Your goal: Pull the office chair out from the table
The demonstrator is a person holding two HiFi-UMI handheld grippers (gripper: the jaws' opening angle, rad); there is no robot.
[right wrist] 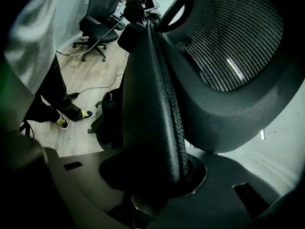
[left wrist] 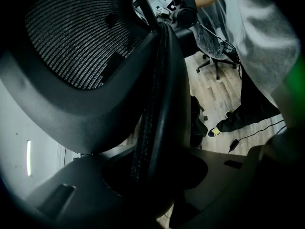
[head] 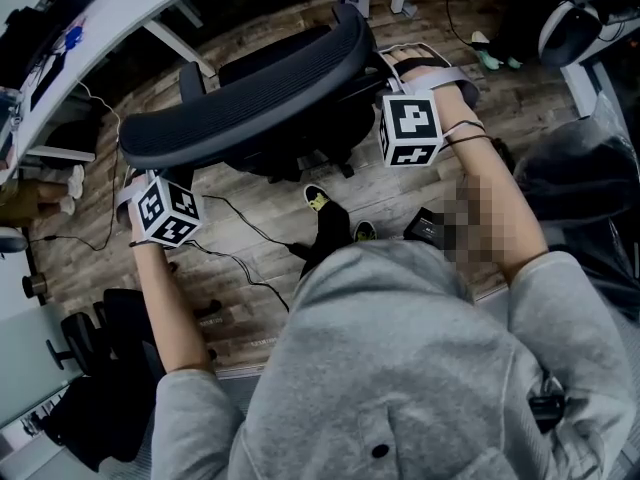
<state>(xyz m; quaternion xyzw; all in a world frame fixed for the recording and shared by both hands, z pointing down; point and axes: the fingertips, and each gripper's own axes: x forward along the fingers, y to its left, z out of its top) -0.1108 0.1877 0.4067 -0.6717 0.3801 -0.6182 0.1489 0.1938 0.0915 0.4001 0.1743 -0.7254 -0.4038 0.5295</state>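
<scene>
The black mesh office chair's backrest (head: 250, 98) curves across the head view, its seat toward the white table (head: 120, 8) at upper left. My left gripper (head: 140, 166) is clamped on the backrest's left end, and my right gripper (head: 376, 80) on its right end. In the left gripper view the backrest's padded rim (left wrist: 157, 99) runs down into the jaws of the left gripper (left wrist: 147, 175). The right gripper view shows the same rim (right wrist: 152, 99) seated between the jaws of the right gripper (right wrist: 157, 175). Both jaws stand partly apart around the rim. The pads themselves are hidden in shadow.
Black cables (head: 240, 263) trail over the wooden floor beneath the chair. The person's feet in black shoes (head: 316, 199) stand just behind it. Another dark chair base (head: 95, 333) sits at lower left, and a second office chair (right wrist: 97, 30) stands farther off.
</scene>
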